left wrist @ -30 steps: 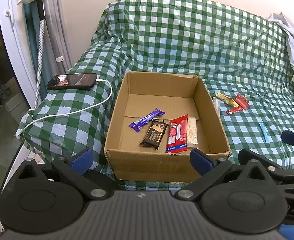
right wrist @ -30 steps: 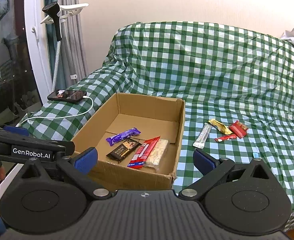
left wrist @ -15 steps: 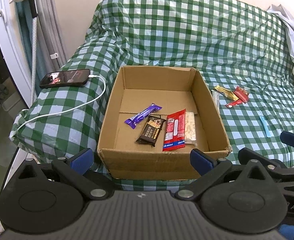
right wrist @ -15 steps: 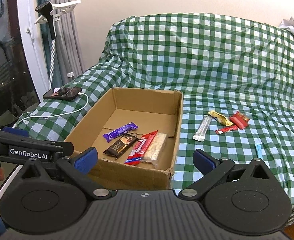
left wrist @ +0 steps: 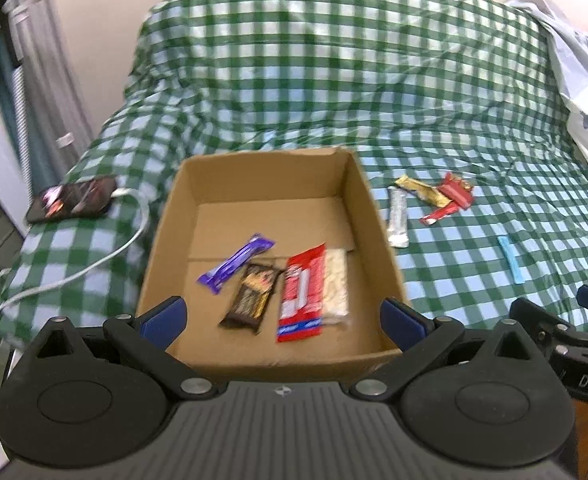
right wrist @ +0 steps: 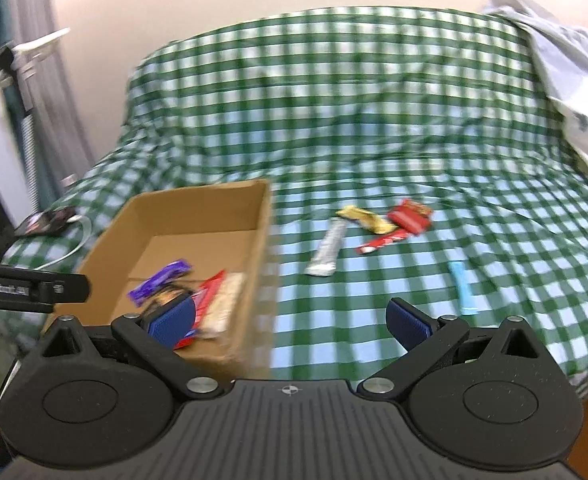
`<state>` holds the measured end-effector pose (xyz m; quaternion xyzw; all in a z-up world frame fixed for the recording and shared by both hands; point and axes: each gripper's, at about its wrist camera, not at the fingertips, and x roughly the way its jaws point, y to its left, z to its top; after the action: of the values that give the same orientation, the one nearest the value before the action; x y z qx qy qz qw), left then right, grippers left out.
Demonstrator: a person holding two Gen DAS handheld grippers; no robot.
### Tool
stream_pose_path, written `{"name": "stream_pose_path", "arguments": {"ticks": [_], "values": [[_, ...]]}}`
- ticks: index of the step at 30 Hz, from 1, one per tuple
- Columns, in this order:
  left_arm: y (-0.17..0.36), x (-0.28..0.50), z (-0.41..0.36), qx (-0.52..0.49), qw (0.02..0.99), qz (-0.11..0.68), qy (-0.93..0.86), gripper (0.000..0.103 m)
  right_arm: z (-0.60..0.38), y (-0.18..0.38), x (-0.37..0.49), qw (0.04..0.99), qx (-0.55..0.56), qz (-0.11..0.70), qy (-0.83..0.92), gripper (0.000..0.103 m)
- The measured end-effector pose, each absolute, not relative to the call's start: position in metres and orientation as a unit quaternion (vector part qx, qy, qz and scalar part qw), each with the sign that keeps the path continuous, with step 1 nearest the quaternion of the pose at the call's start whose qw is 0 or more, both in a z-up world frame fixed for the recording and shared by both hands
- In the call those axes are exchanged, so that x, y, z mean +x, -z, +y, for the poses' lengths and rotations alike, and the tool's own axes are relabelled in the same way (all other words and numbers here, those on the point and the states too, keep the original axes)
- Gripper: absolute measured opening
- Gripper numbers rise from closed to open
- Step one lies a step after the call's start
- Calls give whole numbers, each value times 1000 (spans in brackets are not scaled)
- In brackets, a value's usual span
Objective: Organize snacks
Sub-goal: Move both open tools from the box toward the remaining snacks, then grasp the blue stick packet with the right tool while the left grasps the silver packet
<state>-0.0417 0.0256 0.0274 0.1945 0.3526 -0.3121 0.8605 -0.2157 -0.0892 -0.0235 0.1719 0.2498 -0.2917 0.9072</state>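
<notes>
At the far left a phone (left wrist: 72,199) lies on the green checked cover (left wrist: 333,80), its white cable (left wrist: 94,264) trailing toward the near edge. Next comes the open cardboard box (left wrist: 369,208), holding a purple bar (left wrist: 236,263), a dark brown bar (left wrist: 254,296), a red packet (left wrist: 303,294) and a pale bar (left wrist: 337,280) side by side, the red one overlapping the pale one's left edge. Just right of the box wall, a silver stick (left wrist: 397,216) lies on the cover; beyond it a gold wrapper (left wrist: 423,192), a red wrapper (left wrist: 457,192) and a thin red stick (left wrist: 439,215) cluster together. A light blue stick (left wrist: 509,258) lies apart, further right. The left gripper (left wrist: 282,316) hangs over the box's near wall, jaws wide and empty; the right gripper (right wrist: 290,318) hovers near the box's right wall, likewise spread wide with nothing between. In the right wrist view motion blur smears the box and its contents, and the left finger pad (right wrist: 172,320) hides part of the packets. Pale fabric (left wrist: 577,76) is cut off at the right edge.
</notes>
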Motion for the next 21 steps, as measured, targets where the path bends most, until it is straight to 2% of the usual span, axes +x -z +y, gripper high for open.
{"name": "stream_pose_path", "arguments": {"ticks": [12, 21], "values": [[-14, -48, -127, 239, 818, 346, 393, 103, -203, 55, -248, 857, 225, 240, 397, 101], [52, -28, -245, 278, 784, 376, 409, 103, -289, 110, -230, 821, 273, 301, 402, 101]]}}
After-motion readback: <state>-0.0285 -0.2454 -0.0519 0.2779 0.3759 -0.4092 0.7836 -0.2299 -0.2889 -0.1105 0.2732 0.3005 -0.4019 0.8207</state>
